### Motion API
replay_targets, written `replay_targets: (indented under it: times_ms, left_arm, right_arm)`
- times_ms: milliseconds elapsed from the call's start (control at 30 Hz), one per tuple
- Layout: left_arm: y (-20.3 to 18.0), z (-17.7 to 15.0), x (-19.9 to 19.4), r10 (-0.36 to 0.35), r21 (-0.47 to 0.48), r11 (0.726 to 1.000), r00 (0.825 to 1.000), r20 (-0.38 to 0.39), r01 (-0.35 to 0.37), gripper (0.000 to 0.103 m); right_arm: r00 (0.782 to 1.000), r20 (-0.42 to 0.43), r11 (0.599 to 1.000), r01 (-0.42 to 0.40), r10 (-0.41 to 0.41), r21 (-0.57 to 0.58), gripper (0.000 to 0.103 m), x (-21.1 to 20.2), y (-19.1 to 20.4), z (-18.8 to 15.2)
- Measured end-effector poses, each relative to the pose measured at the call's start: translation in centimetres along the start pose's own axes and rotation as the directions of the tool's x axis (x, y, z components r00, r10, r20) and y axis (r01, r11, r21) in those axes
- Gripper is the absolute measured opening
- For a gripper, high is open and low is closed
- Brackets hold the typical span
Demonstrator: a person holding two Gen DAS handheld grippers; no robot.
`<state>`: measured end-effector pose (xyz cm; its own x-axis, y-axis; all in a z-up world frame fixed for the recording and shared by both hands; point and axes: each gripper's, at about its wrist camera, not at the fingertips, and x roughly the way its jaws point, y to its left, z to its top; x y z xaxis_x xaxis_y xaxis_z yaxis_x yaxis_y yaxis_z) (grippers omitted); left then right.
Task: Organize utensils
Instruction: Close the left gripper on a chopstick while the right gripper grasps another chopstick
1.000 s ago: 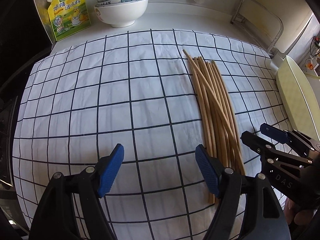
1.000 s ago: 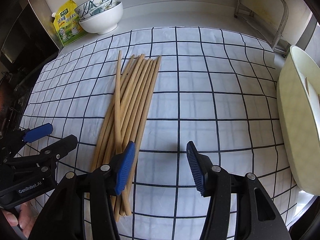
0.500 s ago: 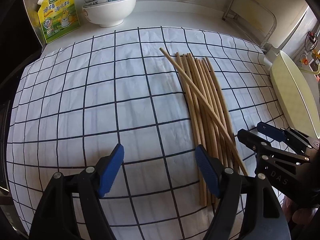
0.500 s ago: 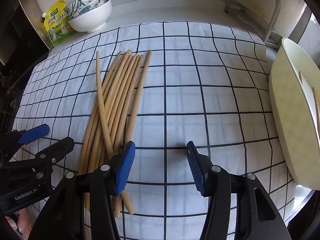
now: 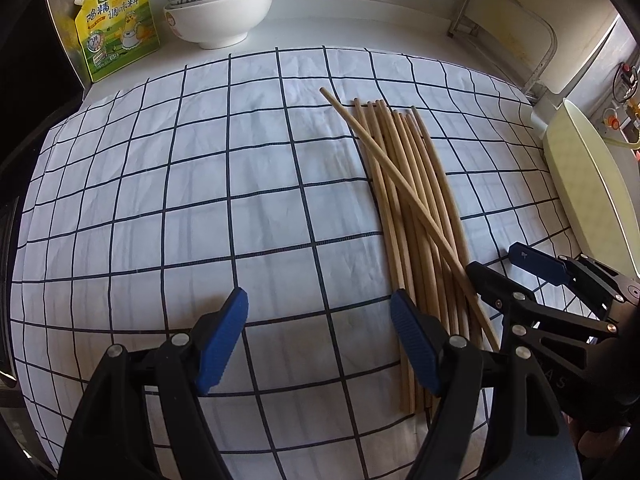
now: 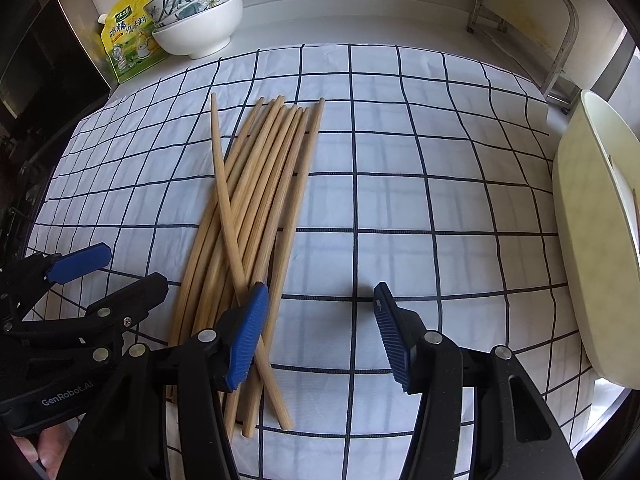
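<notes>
Several wooden chopsticks (image 5: 404, 196) lie in a loose bundle on a white checked cloth (image 5: 200, 200); one lies crossed over the others. They also show in the right wrist view (image 6: 256, 200). My left gripper (image 5: 318, 332) is open and empty, just left of the bundle's near ends. My right gripper (image 6: 318, 328) is open and empty, its left fingertip (image 6: 248, 336) over the bundle's near ends. Each gripper shows in the other's view, the right one (image 5: 516, 268) and the left one (image 6: 108, 268).
Stacked bowls (image 5: 218, 12) and a yellow pouch (image 5: 116, 20) stand at the back left. A pale yellow tray (image 6: 592, 216) lies along the cloth's right edge. A metal rack (image 6: 524, 12) stands at the back right.
Both grippers have drawn back towards the near edge and shifted a little, so the bundle sits farther ahead. The chopsticks have not moved. Both grippers stay open.
</notes>
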<state>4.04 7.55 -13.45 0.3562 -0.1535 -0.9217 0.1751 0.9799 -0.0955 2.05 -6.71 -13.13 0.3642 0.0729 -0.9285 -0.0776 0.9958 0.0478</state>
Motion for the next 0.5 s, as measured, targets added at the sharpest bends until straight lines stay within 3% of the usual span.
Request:
replay_targets:
  times_ms: [267, 500]
  left_arm:
    - [-1.1, 0.3, 0.4, -0.012, 0.021, 1.0, 1.0, 0.006, 0.011, 0.074]
    - [-1.6, 0.4, 0.8, 0.031, 0.046, 0.998, 0.999, 0.014, -0.031, 0.075]
  right_arm:
    - [1.0, 0.01, 0.999, 0.019, -0.019, 0.029, 0.053, -0.4, -1.5, -0.4]
    - [1.0, 0.016, 0.999, 0.013, -0.014, 0.041, 0.053, -0.7, -2.0, -0.6]
